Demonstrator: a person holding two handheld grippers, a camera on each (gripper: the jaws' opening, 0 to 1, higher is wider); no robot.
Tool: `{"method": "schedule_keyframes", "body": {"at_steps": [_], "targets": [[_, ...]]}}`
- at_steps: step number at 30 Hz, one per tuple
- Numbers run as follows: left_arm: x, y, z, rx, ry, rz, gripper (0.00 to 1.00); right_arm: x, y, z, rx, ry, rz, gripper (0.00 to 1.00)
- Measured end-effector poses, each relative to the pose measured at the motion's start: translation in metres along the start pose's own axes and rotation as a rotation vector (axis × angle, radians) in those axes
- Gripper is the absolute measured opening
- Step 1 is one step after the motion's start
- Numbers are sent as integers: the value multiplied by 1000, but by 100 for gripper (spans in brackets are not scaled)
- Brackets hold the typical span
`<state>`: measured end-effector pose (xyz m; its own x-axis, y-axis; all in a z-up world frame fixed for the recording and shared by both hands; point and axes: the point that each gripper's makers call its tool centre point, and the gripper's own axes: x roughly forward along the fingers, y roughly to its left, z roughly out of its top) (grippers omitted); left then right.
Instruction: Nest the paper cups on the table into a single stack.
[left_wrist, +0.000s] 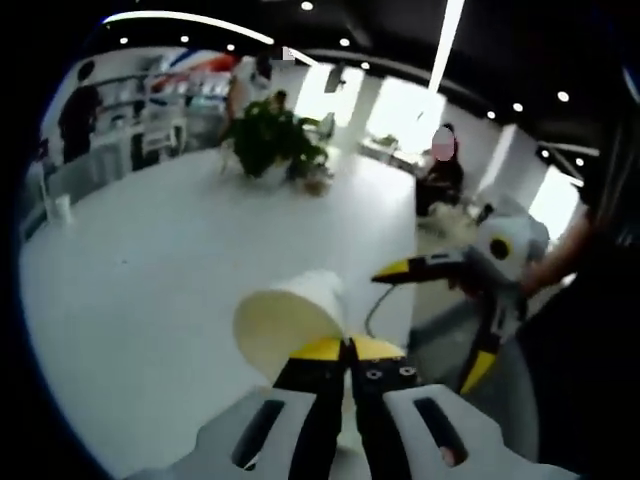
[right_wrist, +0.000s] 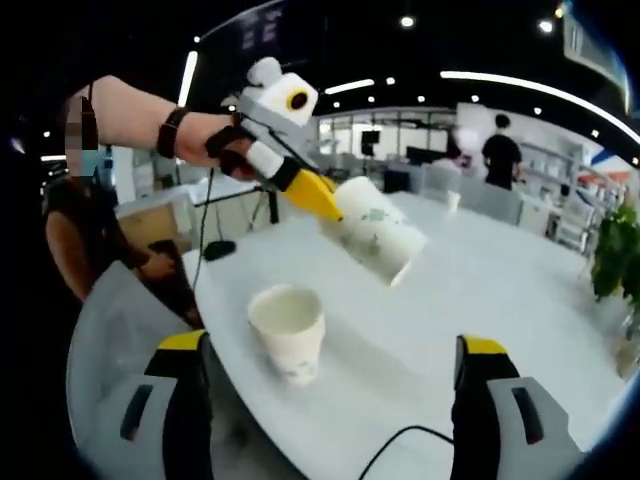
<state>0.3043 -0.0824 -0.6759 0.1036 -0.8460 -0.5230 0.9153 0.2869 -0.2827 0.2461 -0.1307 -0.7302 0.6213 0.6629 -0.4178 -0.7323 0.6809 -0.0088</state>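
- Between the left gripper's (left_wrist: 347, 347) yellow-tipped black fingers, in the left gripper view, a white paper cup with a cream inside (left_wrist: 290, 320) is pinched by its rim wall; the fingers are pressed nearly together on it. The cup lies tilted, its mouth turned toward the camera, hanging over the white round table (left_wrist: 180, 250).
- To the right of those fingers, the right gripper (left_wrist: 440, 310) shows with its yellow tips spread.
- Between the right gripper's (right_wrist: 330, 350) widely spread fingers, in the right gripper view, a second white paper cup with a faint green print (right_wrist: 288, 332) stands upright on the table (right_wrist: 480, 290), touched by neither finger.
- Above and beyond it, the left gripper (right_wrist: 318, 195) carries the held cup (right_wrist: 375, 240) tilted, base pointing down and right.
- Risk, as I judge it: the thin rim pinch could slip or crush the cup, and a tilted descent could catch the standing cup's rim and tip it, since nothing steadies it.
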Motion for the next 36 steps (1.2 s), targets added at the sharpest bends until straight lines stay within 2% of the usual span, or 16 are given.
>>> {"method": "schedule_keyframes", "body": {"at_steps": [6,8,15,22,28,34,36], "targets": [[-8,-11,3,72,65,8,0,-1,1,0,2,-6,4,100],[-11,-14,0,88,101,9,0,-1,2,0,1,-10,6,100],[-15,-26,-3,141,168,1,0,0,6,1,3,-21,15,100],[-22,-39,-8,210,277,3,0,-2,8,1,2,-28,26,100],[-27,-42,-18,260,382,17,0,-2,9,-1,0,-26,33,100],[-29,-46,-26,267,424,16,0,-1,13,0,6,-30,46,99],[-31,-44,-34,292,472,32,0,-2,15,0,5,-33,50,99]]}}
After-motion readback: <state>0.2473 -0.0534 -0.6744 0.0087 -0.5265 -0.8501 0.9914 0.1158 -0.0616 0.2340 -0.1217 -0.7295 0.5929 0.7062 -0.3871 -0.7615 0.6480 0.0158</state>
